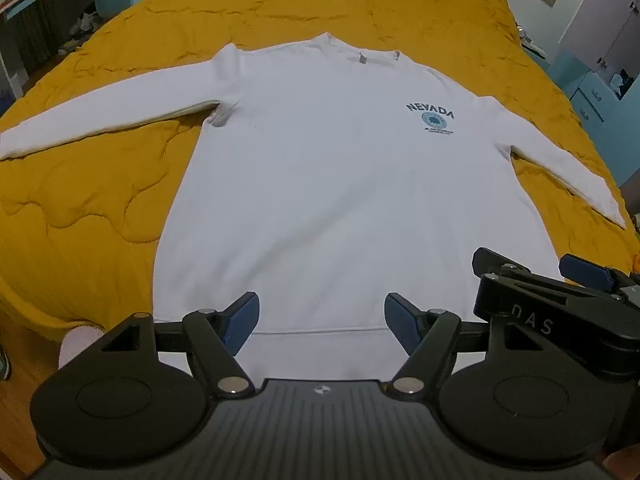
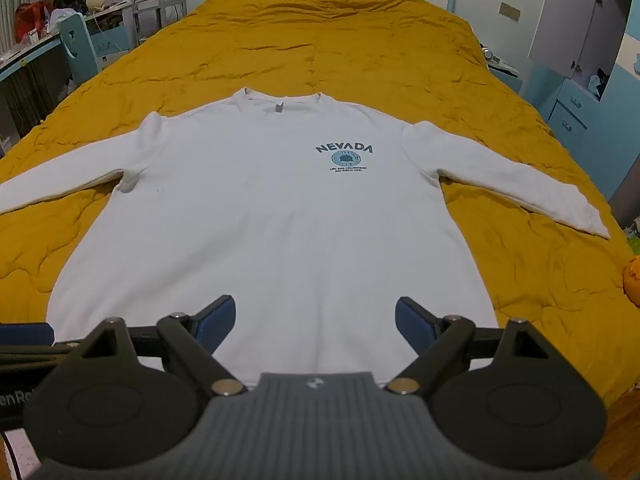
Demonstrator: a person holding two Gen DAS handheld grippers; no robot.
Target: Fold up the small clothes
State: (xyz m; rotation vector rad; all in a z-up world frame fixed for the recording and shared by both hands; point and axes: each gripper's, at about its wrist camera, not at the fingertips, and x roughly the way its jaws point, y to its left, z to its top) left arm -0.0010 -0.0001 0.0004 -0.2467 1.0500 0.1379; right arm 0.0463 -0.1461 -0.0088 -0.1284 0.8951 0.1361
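**White Sweatshirt: Handling Properties and Visibility Limits**

The yellow quilt [image 2: 320, 40] covers the bed and serves as the work surface; its stitched, rumpled top will probably drag on cloth pulled across it.

The white sweatshirt [image 2: 272, 216] lies flat on the quilt, front up, collar toward the headboard end, hem toward the quilt's near edge. Both sleeves are spread outward over the quilt. Judged from its look, the garment is soft, limp and light, with no stiffness: it will sag from any pinch point and should be lifted, not dragged. Suitable hold points are probably the two hem corners, the shoulder seams, or the sleeve cuffs, where doubled fabric gives the pads more to bite.

The left gripper [image 1: 322, 322] and right gripper [image 2: 316, 320] both hover above the hem at the quilt's near edge, jaws spread wide with nothing between them.

Limits of view: the left sleeve's cuff is cut off at the frame edge in both views. The hem band is partly hidden behind the gripper bodies. The small print under the NEVADA logo [image 2: 344, 156] is illegible.
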